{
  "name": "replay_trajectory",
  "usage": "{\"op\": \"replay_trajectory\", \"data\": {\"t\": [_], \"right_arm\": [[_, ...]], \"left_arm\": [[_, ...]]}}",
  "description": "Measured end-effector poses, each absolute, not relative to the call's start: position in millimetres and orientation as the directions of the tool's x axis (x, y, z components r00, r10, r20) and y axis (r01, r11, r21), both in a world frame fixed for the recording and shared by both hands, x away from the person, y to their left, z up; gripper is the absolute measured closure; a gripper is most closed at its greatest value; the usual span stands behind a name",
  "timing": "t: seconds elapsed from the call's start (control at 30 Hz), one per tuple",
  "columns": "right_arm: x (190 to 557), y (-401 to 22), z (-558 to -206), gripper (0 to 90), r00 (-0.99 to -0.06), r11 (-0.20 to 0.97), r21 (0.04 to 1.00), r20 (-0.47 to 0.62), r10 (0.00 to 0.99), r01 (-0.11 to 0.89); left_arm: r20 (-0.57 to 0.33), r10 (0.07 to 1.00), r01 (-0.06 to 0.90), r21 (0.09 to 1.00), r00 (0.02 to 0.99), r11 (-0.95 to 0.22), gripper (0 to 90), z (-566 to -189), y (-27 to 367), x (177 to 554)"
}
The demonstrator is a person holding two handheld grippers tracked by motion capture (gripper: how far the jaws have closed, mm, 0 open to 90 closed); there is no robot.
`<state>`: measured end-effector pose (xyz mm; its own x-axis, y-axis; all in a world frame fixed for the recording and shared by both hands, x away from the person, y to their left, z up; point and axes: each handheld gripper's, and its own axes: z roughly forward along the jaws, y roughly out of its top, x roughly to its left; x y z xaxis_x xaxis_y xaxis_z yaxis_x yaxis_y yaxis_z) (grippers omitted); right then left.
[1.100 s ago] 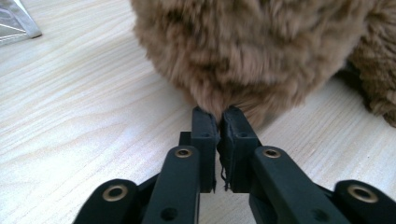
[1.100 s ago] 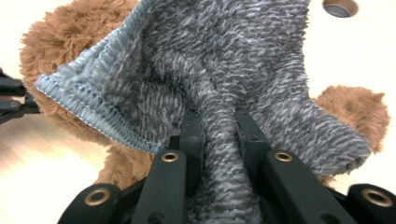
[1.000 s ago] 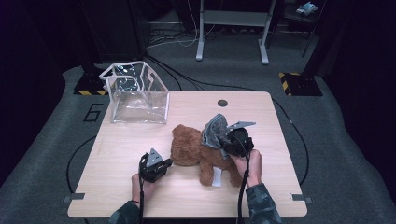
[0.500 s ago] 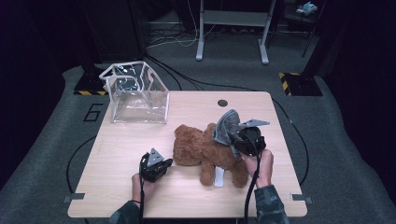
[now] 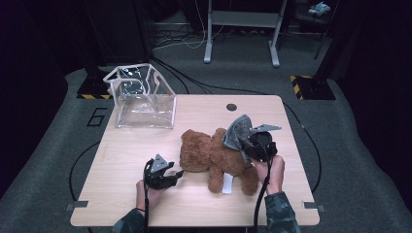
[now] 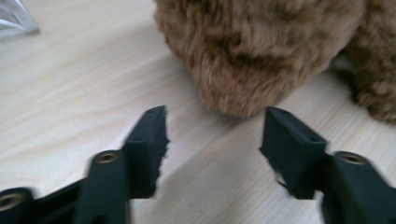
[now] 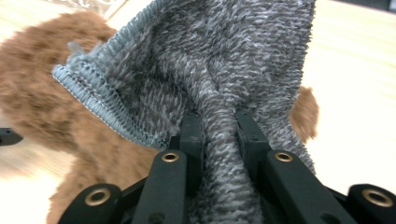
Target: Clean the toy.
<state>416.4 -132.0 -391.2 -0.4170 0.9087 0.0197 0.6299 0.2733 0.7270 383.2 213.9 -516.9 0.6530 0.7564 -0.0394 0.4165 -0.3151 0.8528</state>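
A brown teddy bear (image 5: pixel 214 155) lies on the wooden table (image 5: pixel 145 145), its head toward the left. My right gripper (image 5: pixel 244 143) is shut on a grey knitted cloth (image 5: pixel 238 130) held over the bear's body; the cloth (image 7: pixel 224 60) bunches between the jaws of that gripper (image 7: pixel 219 121), with the bear's fur (image 7: pixel 42 93) behind. My left gripper (image 5: pixel 170 174) rests low on the table just left of the bear's head. Its jaws have just been opening and this gripper (image 6: pixel 212 116) holds nothing, the furry head (image 6: pixel 252 51) a little beyond the tips.
A clear plastic bag (image 5: pixel 143 99) stands open at the table's back left. A white label (image 5: pixel 227 183) hangs from the bear near the front edge. A round cable hole (image 5: pixel 231 107) sits at the back middle. Cables trail across the dark floor.
The left gripper's jaws have parted from shut to open. The right gripper has shifted a little to the right, carrying the grey cloth with it.
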Motion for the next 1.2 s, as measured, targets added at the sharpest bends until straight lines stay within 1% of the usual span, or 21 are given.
{"op": "replay_trajectory", "data": {"t": [0.07, 0.13, 0.2, 0.27, 0.3, 0.43, 0.53, 0.6, 0.63, 0.73, 0.8, 0.87, 0.9, 0.97, 1.03, 1.1, 1.17, 1.2], "right_arm": [[418.4, -123.9, -389.0, 76.5, -0.43, 0.295, 0.72, 0.005, 0.903, 0.628], [422.2, -118.3, -390.8, 76.5, -0.442, 0.317, 0.709, -0.008, 0.897, 0.63], [424.4, -113.8, -392.8, 76.5, -0.446, 0.323, 0.704, -0.008, 0.895, 0.633], [423.4, -109.6, -391.6, 76.5, -0.444, 0.315, 0.709, -0.003, 0.896, 0.631], [422.7, -106.5, -389.6, 76.5, -0.458, 0.318, 0.72, 0.0, 0.889, 0.617], [421.5, -89.4, -381.4, 76.5, -0.498, 0.339, 0.731, 0.001, 0.867, 0.593], [424.4, -74.5, -381.9, 76.5, -0.534, 0.356, 0.73, 0.014, 0.845, 0.583], [427.1, -63.4, -388.3, 76.5, -0.553, 0.387, 0.708, 0.005, 0.833, 0.59], [428.5, -58.9, -393.0, 76.6, -0.555, 0.397, 0.699, 0.0, 0.832, 0.595], [432.7, -54.8, -407.0, 76.9, -0.544, 0.404, 0.675, -0.006, 0.839, 0.617], [432.9, -58.6, -410.2, 77.3, -0.536, 0.398, 0.672, -0.001, 0.844, 0.625], [428.9, -62.9, -408.9, 77.4, -0.515, 0.405, 0.667, -0.038, 0.856, 0.625], [426.6, -67.1, -408.0, 77.5, -0.505, 0.414, 0.666, -0.064, 0.861, 0.621], [422.0, -79.9, -407.2, 77.8, -0.48, 0.398, 0.669, -0.071, 0.875, 0.627], [416.9, -94.8, -407.8, 78.0, -0.453, 0.369, 0.672, -0.055, 0.89, 0.642], [413.2, -107.8, -410.0, 78.1, -0.416, 0.356, 0.677, -0.081, 0.906, 0.644], [410.9, -119.6, -411.6, 78.1, -0.388, 0.332, 0.675, -0.074, 0.919, 0.658], [410.5, -123.7, -412.5, 78.1, -0.377, 0.334, 0.676, -0.089, 0.922, 0.657]], "left_arm": [[-0.014, 0.747, 0.376, 0.87, 0.665, -0.318, 31.2, -500.8, 211.6, 383.6], [-0.009, 0.722, 0.352, 0.877, 0.692, -0.326, 27.7, -481.1, 203.7, 388.8], [0.016, 0.692, 0.323, 0.877, 0.722, -0.357, 26.3, -463.1, 192.3, 397.6], [0.019, 0.665, 0.321, 0.866, 0.747, -0.384, 23.4, -448.7, 179.3, 408.3], [0.031, 0.665, 0.314, 0.864, 0.746, -0.393, 22.0, -443.4, 172.0, 412.8], [0.043, 0.644, 0.321, 0.84, 0.764, -0.438, 21.0, -428.3, 149.2, 432.9], [0.059, 0.637, 0.346, 0.799, 0.769, -0.492, 24.0, -430.7, 136.1, 447.2], [0.075, 0.637, 0.362, 0.769, 0.767, -0.527, 25.8, -438.1, 131.0, 453.4], [0.07, 0.645, 0.372, 0.767, 0.761, -0.522, 26.9, -441.8, 130.8, 455.0], [0.018, 0.655, 0.405, 0.773, 0.756, -0.488, 30.4, -453.1, 137.0, 458.9], [-0.007, 0.658, 0.419, 0.776, 0.753, -0.471, 31.2, -459.0, 140.9, 459.3], [0.001, 0.657, 0.407, 0.784, 0.754, -0.468, 32.0, -463.1, 143.2, 458.3], [-0.011, 0.659, 0.413, 0.787, 0.752, -0.458, 32.0, -464.6, 144.1, 457.8], [-0.017, 0.66, 0.411, 0.794, 0.751, -0.447, 32.1, -467.0, 145.0, 457.5], [-0.02, 0.665, 0.408, 0.804, 0.747, -0.433, 32.3, -469.8, 144.4, 455.7], [-0.009, 0.668, 0.399, 0.808, 0.745, -0.433, 32.5, -471.5, 144.3, 454.9], [-0.015, 0.67, 0.402, 0.81, 0.742, -0.427, 32.5, -472.4, 144.5, 454.4], [-0.013, 0.672, 0.401, 0.812, 0.74, -0.425, 32.5, -472.7, 144.5, 454.3]]}}
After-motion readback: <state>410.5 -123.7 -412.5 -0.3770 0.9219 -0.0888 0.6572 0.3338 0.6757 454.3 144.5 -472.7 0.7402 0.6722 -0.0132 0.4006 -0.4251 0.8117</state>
